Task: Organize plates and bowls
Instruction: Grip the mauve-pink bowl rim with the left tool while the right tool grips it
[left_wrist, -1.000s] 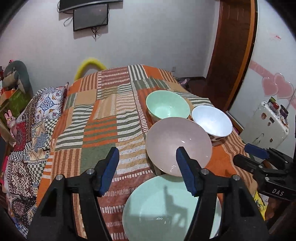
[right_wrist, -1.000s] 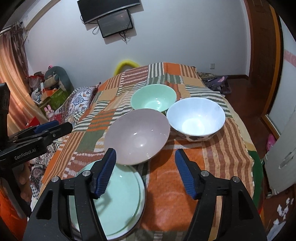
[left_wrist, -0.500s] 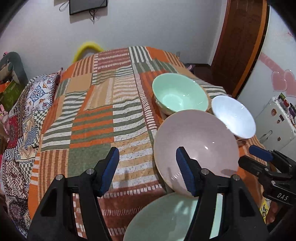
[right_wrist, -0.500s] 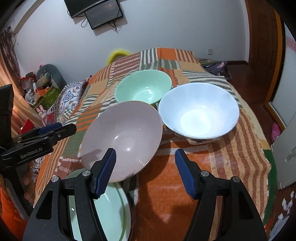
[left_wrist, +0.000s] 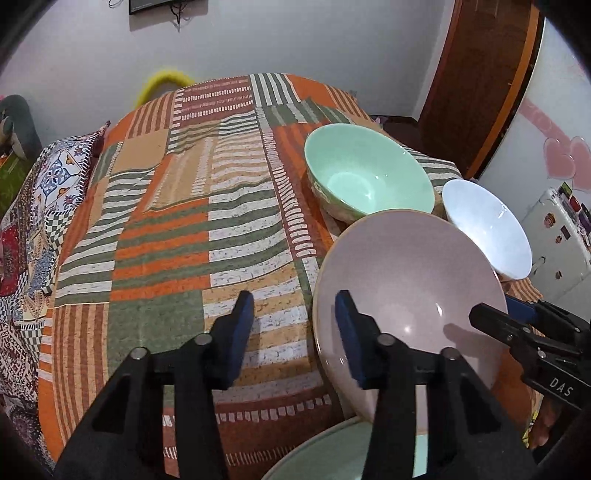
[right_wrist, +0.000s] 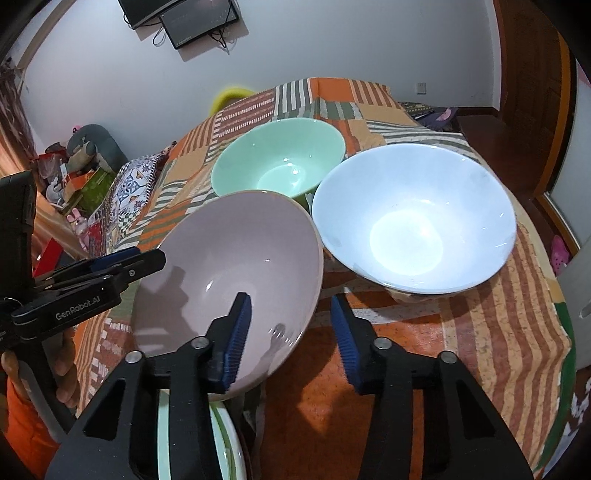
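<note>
A pink bowl (left_wrist: 410, 291) (right_wrist: 229, 269) leans tilted on a green plate (left_wrist: 332, 454) (right_wrist: 192, 443) at the table's near edge. A green bowl (left_wrist: 365, 173) (right_wrist: 280, 162) and a white bowl (left_wrist: 487, 229) (right_wrist: 413, 218) stand behind it. My left gripper (left_wrist: 295, 328) is open, its jaws straddling the pink bowl's left rim. My right gripper (right_wrist: 290, 332) is open, its jaws straddling the pink bowl's right rim. Each gripper shows in the other's view, the right one (left_wrist: 491, 317) and the left one (right_wrist: 147, 258).
A striped patchwork cloth (left_wrist: 207, 221) covers the table. A patterned cushion (left_wrist: 33, 206) lies at the left. A wooden door (left_wrist: 480, 81) and a white fridge (left_wrist: 561, 236) stand at the right. Toys (right_wrist: 85, 147) sit at the far left.
Both grippers have moved forward and down to the pink bowl, and their jaws have narrowed somewhat. The bowls have not moved.
</note>
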